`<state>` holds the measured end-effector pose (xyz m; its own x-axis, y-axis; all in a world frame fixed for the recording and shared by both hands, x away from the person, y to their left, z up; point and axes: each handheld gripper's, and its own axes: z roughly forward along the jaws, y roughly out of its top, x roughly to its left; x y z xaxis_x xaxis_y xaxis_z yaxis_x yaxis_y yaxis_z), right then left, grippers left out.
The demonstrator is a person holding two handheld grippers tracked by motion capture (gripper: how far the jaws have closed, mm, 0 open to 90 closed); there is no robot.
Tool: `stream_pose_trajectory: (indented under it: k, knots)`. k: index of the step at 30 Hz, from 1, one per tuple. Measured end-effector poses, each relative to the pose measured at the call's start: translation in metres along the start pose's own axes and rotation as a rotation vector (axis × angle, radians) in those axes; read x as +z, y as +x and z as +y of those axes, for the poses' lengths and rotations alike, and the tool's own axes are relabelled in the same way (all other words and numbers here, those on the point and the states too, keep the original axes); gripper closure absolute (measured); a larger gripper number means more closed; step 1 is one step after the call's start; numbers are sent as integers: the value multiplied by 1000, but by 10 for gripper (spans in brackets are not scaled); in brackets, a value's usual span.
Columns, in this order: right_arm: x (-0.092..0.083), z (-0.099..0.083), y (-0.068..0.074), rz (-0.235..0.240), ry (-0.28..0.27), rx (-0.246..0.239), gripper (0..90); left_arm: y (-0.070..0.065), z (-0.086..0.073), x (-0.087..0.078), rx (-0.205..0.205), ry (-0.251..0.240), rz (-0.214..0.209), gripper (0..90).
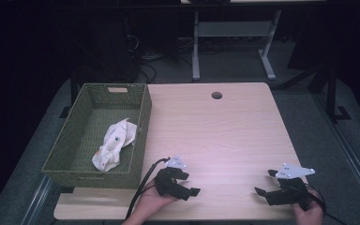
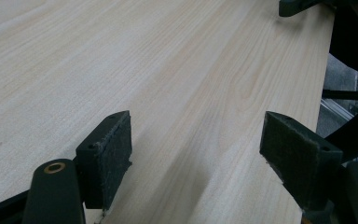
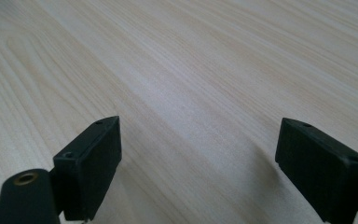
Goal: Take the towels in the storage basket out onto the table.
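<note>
Currently the cloth (image 1: 115, 144) lies in the basket (image 1: 143, 136) up-left of the nearer left tool (image 1: 190, 185); both tools, including the right tool (image 1: 264, 183), are spread and empty.

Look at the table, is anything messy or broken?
Nothing looks broken or spilled. A white cloth lies crumpled in the green basket, which pokes out past the left edge of the table. The left gripper and right gripper are both open, holding nothing.

Worktop (image 1: 225, 131): pale wood grain. Basket (image 1: 143, 123): olive-green weave. Cloth (image 1: 115, 143): white, small coloured spots. Both grippers' fingers (image 2: 107, 158): black.
</note>
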<state>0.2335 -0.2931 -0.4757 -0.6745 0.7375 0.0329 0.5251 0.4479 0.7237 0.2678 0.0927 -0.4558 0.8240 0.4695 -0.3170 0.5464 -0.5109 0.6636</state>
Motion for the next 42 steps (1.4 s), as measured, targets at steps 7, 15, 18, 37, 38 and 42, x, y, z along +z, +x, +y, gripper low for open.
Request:
stream_pose_trajectory:
  k: [7, 15, 18, 37, 38, 42]
  knots:
    - [1, 0, 0, 0, 0, 1, 140, -1, 1, 0, 7, -1, 0, 248]
    - [4, 3, 6, -1, 24, -17, 140, -1, 11, -13, 28, -15, 8, 248]
    - [5, 3, 6, 0, 23, -14, 140, -1, 15, -15, 52, -6, 11, 247]
    - [4, 1, 2, -6, 16, 0, 140, 1, 39, -45, 85, -28, -17, 246]
    - [4, 1, 2, -5, 18, 1, 140, 2, 40, -47, 80, -37, -18, 246]
    - [5, 2, 2, -4, 21, -7, 140, 5, 45, -60, 74, -54, -13, 246]
